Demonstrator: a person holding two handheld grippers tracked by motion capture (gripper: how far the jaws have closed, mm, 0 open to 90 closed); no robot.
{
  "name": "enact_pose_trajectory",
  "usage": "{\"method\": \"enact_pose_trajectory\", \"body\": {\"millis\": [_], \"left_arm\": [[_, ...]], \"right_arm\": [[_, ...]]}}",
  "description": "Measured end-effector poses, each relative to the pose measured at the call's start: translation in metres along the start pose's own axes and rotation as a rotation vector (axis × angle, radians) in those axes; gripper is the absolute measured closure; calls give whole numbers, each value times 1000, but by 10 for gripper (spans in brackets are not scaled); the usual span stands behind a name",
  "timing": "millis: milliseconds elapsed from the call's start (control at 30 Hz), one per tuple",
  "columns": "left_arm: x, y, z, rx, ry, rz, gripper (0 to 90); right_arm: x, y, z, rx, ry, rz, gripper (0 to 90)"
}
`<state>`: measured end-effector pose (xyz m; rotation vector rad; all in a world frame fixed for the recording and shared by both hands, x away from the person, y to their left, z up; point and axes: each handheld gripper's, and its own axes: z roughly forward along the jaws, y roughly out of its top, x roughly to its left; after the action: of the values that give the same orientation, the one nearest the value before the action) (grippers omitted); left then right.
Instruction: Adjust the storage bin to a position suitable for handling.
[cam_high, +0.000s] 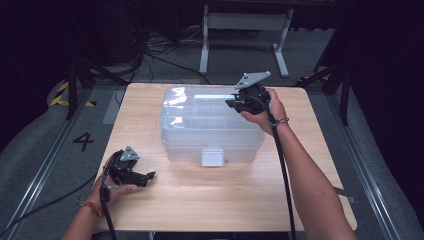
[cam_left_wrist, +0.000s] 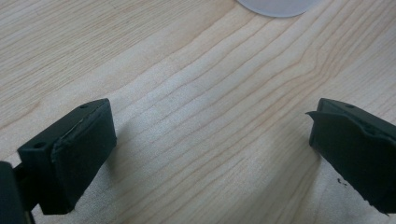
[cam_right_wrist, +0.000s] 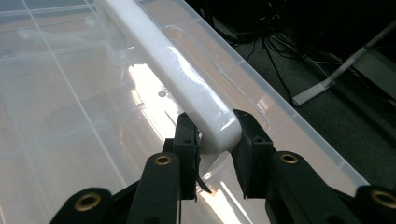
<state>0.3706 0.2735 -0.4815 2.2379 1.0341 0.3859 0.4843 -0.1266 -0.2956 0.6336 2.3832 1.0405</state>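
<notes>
A clear plastic storage box (cam_high: 210, 127) with a lid and a white front latch (cam_high: 212, 156) stands in the middle of the wooden table (cam_high: 215, 200). A white handle bar (cam_right_wrist: 173, 74) runs along its lid. My right gripper (cam_right_wrist: 214, 147) is shut on the near end of that handle, with a pad pressed to each side; from above, the right gripper (cam_high: 239, 102) sits at the box's far right corner. My left gripper (cam_high: 146, 176) rests low over the table's front left, jaws wide apart, nothing between its pads (cam_left_wrist: 79, 149).
A corner of the box (cam_left_wrist: 278, 5) shows at the top of the left gripper view. Beyond the table are a white metal stand (cam_high: 245, 30), loose cables (cam_high: 150, 50) and grey floor with a painted "4" (cam_high: 83, 141). Bare wood lies in front of the box.
</notes>
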Motion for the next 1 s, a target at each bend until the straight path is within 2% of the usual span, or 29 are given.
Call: {"method": "enact_pose_trajectory", "body": {"millis": [133, 267, 300, 333, 400, 433, 500, 567, 633, 767, 800, 833, 1000], "left_arm": [[-2, 0, -3, -4, -3, -7, 89], [-2, -1, -8, 2, 9, -4, 225], [-3, -1, -9, -4, 24, -4, 225], [-3, 0, -12, 0, 51, 15, 271], [-4, 0, -16, -25, 51, 7, 283], [-4, 1, -19, -39, 68, 28, 299], [-5, 3, -25, -74, 70, 26, 352], [-5, 10, -32, -96, 66, 36, 391], [-7, 19, -38, -139, 71, 35, 417], [-11, 36, -47, -193, 61, 38, 488], [-11, 36, -47, -193, 61, 38, 526], [-14, 43, -51, -219, 52, 49, 553], [-19, 55, -56, -254, 29, 57, 656]], "right_arm": [[-4, 4, 0, 5, 16, 5, 730], [-9, 7, 0, 11, 32, 11, 729], [-9, 7, 0, 11, 32, 11, 729], [-12, 9, 0, 13, 38, 13, 729], [-13, 10, 0, 16, 41, 18, 729], [-13, 10, 0, 14, 41, 15, 728], [-14, 11, 0, 17, 45, 20, 727], [-15, 12, 0, 16, 47, 25, 728], [-16, 13, 0, 20, 48, 27, 727], [-16, 15, 0, 31, 45, 25, 726], [-17, 15, 0, 33, 45, 25, 726], [-17, 16, 0, 35, 45, 26, 725], [-17, 18, 0, 47, 39, 31, 723]]}}
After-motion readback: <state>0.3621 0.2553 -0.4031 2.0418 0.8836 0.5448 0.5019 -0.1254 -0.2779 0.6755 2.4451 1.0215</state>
